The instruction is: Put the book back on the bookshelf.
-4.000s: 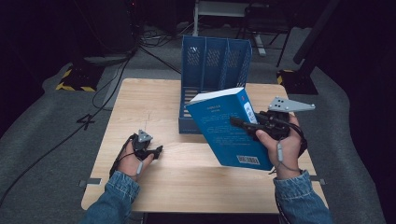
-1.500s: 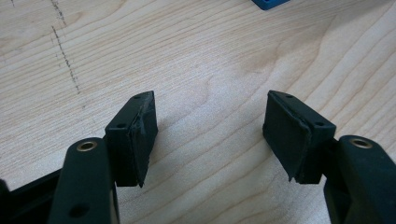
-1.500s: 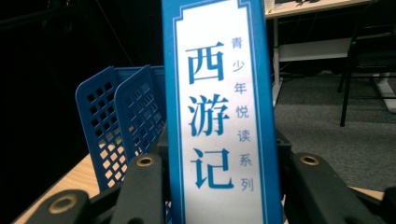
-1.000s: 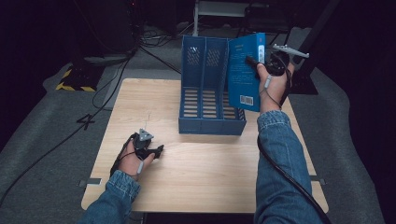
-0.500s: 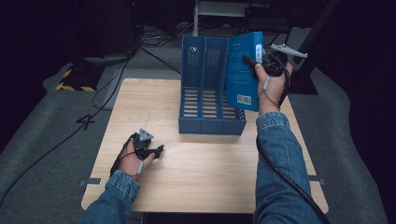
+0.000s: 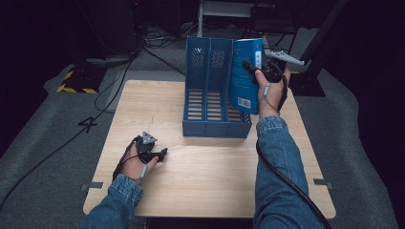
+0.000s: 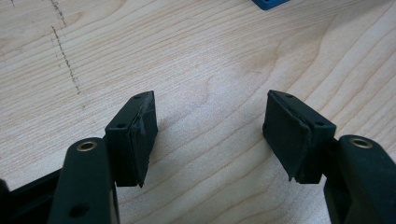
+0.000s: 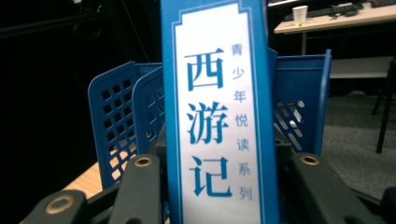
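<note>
The right hand-held gripper (image 6: 251,67) in the high view is clamped on a blue book (image 6: 244,76), which we hold upright above the rightmost slot of the blue file rack (image 6: 210,112) on the tabletop (image 6: 210,181); its long axis runs nearly vertical, leaning slightly, its lower edge toward the slot. From here we judge the bottom corner could catch on a divider or the rack's right wall if we lower it off line, and that could push the light rack or twist the book in the grip. In the left gripper view, the left hand-held gripper (image 7: 210,135) rests wide open and empty over bare wood, so nothing steadies the rack. In the right gripper view, the spine (image 8: 217,112) faces us, its title reading top to bottom, between closed jaws.
</note>
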### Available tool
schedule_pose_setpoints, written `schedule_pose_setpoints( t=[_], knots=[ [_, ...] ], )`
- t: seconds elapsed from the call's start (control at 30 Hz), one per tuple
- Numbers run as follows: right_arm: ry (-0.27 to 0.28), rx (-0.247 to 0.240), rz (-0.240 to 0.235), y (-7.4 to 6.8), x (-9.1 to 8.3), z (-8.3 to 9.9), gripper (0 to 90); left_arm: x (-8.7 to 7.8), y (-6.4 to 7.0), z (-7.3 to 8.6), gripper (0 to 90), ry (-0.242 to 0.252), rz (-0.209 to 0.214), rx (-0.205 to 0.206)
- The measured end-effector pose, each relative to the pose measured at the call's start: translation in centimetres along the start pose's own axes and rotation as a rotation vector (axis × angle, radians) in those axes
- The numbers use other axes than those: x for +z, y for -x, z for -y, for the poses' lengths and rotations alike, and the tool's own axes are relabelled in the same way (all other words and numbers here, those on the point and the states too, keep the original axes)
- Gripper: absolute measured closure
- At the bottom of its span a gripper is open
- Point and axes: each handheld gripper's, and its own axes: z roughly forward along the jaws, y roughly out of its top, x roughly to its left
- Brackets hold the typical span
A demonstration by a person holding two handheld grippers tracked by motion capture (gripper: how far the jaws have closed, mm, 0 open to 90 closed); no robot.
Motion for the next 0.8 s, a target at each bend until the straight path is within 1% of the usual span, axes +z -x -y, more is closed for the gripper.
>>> schedule_pose_setpoints(
  t=[0.1, 0.13, 0.17, 0.2, 0.27, 0.3, 0.33, 0.37, 0.4, 0.43, 0.47, 0.53, 0.57, 0.63, 0.67, 0.73, 0.77, 0.8],
  knots=[
    [0.025, -0.024, -0.003, 0.0, 0.1, 1.0, 60.7, 0.0, 0.0, 0.0, 35.5, 0.001, 0.000, 0.000],
    [0.025, -0.024, -0.003, 0.0, 0.1, 1.0, 60.7, 0.0, 0.0, 0.0, 35.5, 0.000, -0.002, 0.001],
    [0.028, -0.044, 0.013, -0.1, 0.5, 2.0, 59.8, 0.0, 0.0, 0.0, 35.6, 0.000, -0.002, 0.001],
    [0.028, -0.044, 0.013, -0.1, 0.5, 2.0, 59.8, 0.0, 0.0, 0.0, 35.6, 0.001, -0.002, 0.002],
    [0.010, -0.040, 0.032, -0.3, 0.9, 2.7, 58.9, 0.0, 0.1, 0.0, 35.7, 0.001, -0.001, 0.001],
    [-0.001, -0.054, 0.039, -0.4, 1.3, 3.1, 58.5, 0.0, 0.1, 0.0, 35.7, 0.001, -0.002, -0.002],
    [-0.015, -0.055, 0.048, -0.6, 1.5, 3.2, 58.2, 0.0, 0.1, 0.0, 35.7, 0.001, -0.001, -0.001],
    [-0.034, -0.048, 0.051, -0.7, 1.7, 3.3, 58.4, 0.0, 0.1, 0.0, 35.8, 0.001, -0.001, -0.002],
    [-0.079, -0.071, 0.075, -0.8, 2.1, 3.6, 59.2, 0.0, 0.0, 0.0, 35.8, 0.000, -0.001, -0.001],
    [-0.053, -0.048, 0.052, -0.7, 2.0, 3.7, 59.2, 0.0, 0.0, 0.0, 35.8, 0.001, 0.000, -0.001],
    [-0.059, -0.022, 0.054, -0.7, 1.9, 3.6, 59.8, 0.0, 0.0, 0.0, 35.8, 0.001, 0.001, -0.002],
    [-0.086, -0.043, 0.076, -0.9, 1.9, 3.3, 60.1, 0.0, 0.0, 0.0, 35.8, 0.002, 0.003, -0.002],
    [-0.119, -0.036, 0.098, -1.0, 1.8, 3.0, 60.2, 0.0, 0.0, 0.1, 35.8, 0.002, 0.002, -0.002],
    [-0.157, -0.054, 0.131, -1.2, 1.8, 2.6, 59.4, 0.0, 0.0, 0.0, 35.8, 0.002, 0.002, -0.002],
    [-0.176, -0.054, 0.145, -1.3, 1.8, 2.4, 58.8, 0.0, 0.0, 0.0, 35.8, 0.002, 0.002, -0.002],
    [-0.191, -0.025, 0.167, -1.3, 1.9, 1.9, 56.7, 0.0, 0.0, 0.1, 35.8, 0.002, 0.003, -0.001],
    [-0.181, -0.019, 0.177, -1.4, 2.0, 1.7, 55.6, -0.1, 0.0, 0.1, 35.8, 0.001, 0.003, -0.002],
    [-0.203, -0.011, 0.192, -1.4, 2.2, 1.4, 54.3, -0.1, 0.0, 0.1, 35.8, 0.000, 0.004, 0.000]
  ],
)
